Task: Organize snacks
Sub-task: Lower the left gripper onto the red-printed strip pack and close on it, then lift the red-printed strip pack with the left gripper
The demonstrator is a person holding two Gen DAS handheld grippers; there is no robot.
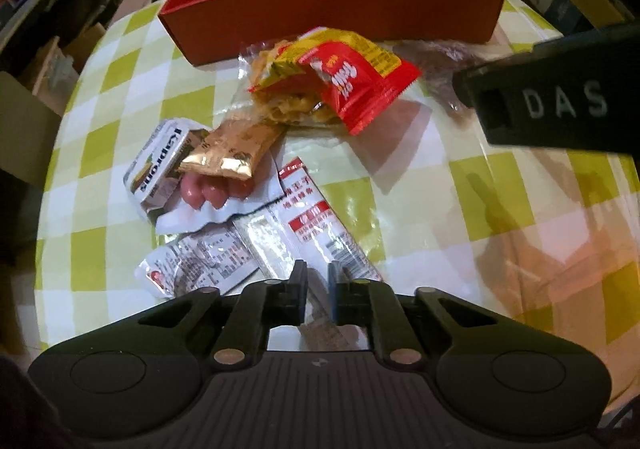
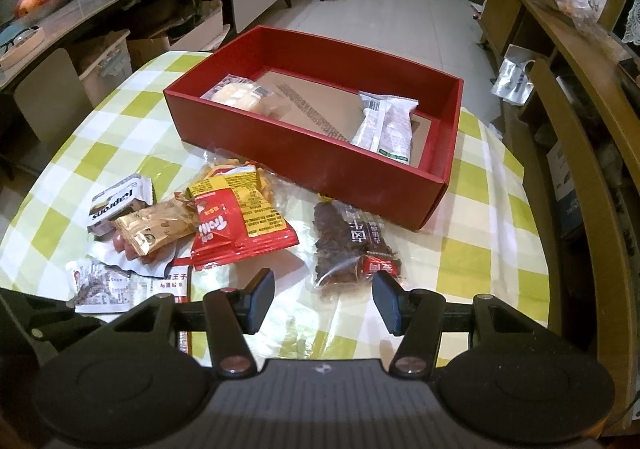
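Loose snack packets (image 2: 240, 225) lie at lower left of the right view, near the red box (image 2: 320, 169). Left gripper (image 1: 318, 289) fingers pinch a white-red sachet (image 1: 320, 225); right gripper (image 2: 324, 299) gapes empty over the dark packet (image 2: 348, 245). Lifting may drag overlapping wrappers off the bench (image 2: 480, 249)

At right of the left wrist view we read "DAS" on a black block (image 1: 560, 105); lower left in the right wrist view, "Trolli" on the red packet (image 2: 240, 235).
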